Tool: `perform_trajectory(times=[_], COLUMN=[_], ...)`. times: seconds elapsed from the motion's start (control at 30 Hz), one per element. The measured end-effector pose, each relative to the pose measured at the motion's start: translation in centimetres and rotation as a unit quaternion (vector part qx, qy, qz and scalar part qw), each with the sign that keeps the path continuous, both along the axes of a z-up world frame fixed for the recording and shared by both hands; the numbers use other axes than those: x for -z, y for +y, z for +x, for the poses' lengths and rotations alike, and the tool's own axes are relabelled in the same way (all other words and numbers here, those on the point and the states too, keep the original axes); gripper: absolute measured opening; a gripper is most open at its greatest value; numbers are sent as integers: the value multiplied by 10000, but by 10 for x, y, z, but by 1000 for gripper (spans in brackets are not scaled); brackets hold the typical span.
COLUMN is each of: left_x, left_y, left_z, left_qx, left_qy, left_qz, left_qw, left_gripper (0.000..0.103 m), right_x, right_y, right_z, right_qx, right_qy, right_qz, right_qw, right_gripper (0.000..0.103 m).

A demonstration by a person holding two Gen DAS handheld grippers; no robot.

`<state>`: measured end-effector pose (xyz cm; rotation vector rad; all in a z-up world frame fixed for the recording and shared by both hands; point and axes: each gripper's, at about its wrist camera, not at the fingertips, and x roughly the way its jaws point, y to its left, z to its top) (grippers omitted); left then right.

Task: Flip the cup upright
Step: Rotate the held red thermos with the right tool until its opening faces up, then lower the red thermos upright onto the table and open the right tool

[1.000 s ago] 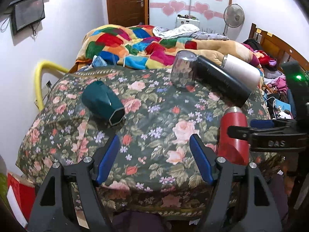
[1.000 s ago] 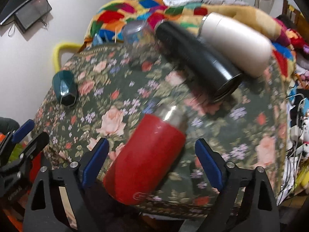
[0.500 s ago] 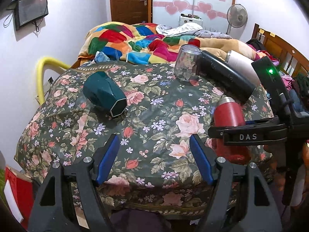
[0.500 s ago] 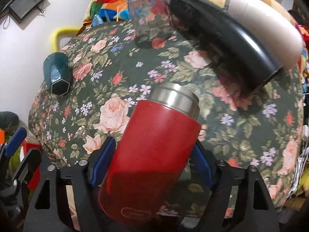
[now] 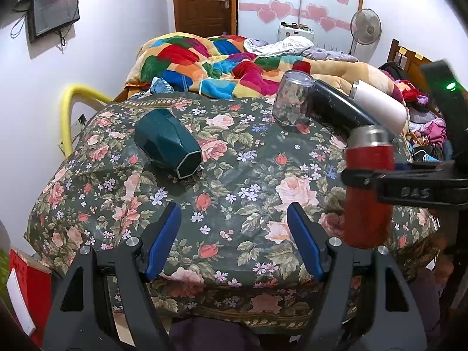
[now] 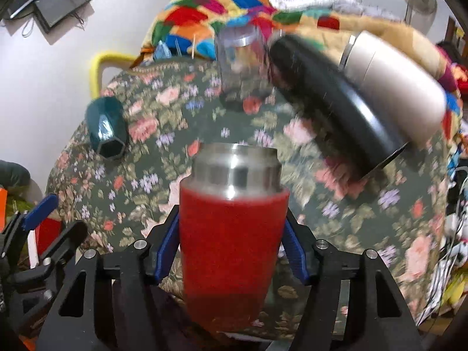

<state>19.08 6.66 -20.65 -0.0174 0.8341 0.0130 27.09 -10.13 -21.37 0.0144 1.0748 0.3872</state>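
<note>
A red cup with a steel rim [image 6: 231, 234] stands nearly upright between the blue pads of my right gripper [image 6: 232, 248], which is shut on it; the right wrist view is motion-blurred. In the left wrist view the red cup [image 5: 368, 193] is held at the right edge of the floral-cloth table [image 5: 234, 175] by the right gripper [image 5: 362, 178]. My left gripper [image 5: 234, 242] is open and empty above the table's near edge.
A dark green faceted cup [image 5: 168, 149] lies on its side at the left. A clear cup [image 5: 292, 102] stands upside down at the back. A black flask [image 5: 339, 108] and a white flask [image 5: 380, 108] lie beside it. A bed with a colourful quilt [image 5: 222, 64] is behind.
The right gripper has closed on the red cup and turned it from lying tilted to nearly upright, lifting it. The left gripper has stayed open and drawn back slightly.
</note>
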Motion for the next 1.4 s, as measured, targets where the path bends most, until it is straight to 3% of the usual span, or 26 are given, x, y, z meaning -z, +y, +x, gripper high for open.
perform_trajectory(times=[0.17,0.43,0.83,1.07,1.23,1.4], left_x=[-5,-9,1,2,-3,-18], left_y=[-2,-4,-7,-6,-6,-10], left_z=[1,5,10,11,9,0], left_qx=[-9,30,72,36,17,28], left_qy=[-70,-106,64,66,36,-108], left_qz=[-6,-9,-18,-68,-62,-69], left_qw=[10000,9999,10000,9999,10000,9999], left_gripper=[74,74,74,74,74,74], right_x=[-25,-37,-12,-13,-9,-20], right_y=[6,8,18,22,21,14], right_z=[-2,0,-4,-2,1,-12], right_qx=[-64,-103,-397,-468,-522,-534], right_qy=[-614,-856,-601,-592,-204,-275], right_qz=[-244,-263,-561,-620,-462,-435], right_qw=[9978,9959,9958,9952,9974,9972], right_gripper=[59,59,59,60,65,66])
